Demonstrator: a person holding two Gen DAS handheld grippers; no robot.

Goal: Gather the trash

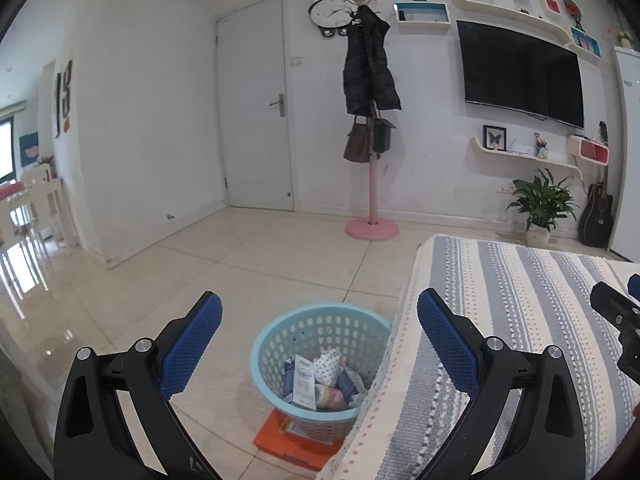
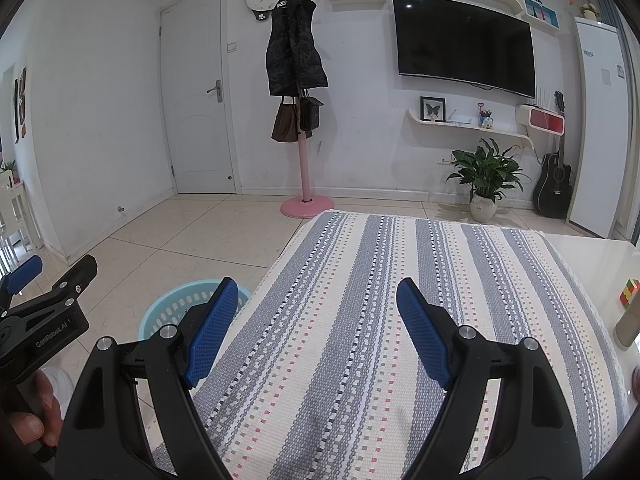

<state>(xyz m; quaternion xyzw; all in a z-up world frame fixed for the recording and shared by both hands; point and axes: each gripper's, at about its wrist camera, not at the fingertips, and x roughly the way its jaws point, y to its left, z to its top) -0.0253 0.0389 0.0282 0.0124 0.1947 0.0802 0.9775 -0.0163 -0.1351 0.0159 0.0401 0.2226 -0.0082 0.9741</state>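
My 2 grippers, left gripper [image 1: 320, 320] and right gripper [image 2: 318, 304], gape wide and empty. The trash-filled blue basket [image 1: 280, 330] sits on the floor below-ahead, nearer my left, beside the striped-cloth table [image 2: 360, 300].

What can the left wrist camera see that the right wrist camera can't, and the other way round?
Only the left wrist view shows the trash inside the blue basket, such as a paper wrapper, and the orange board under the basket.

Only the right wrist view shows the colourful puzzle cube at the table's right edge and the person's hand on the left hand-held gripper.

Both show the striped tablecloth, pink coat stand, TV and potted plant.
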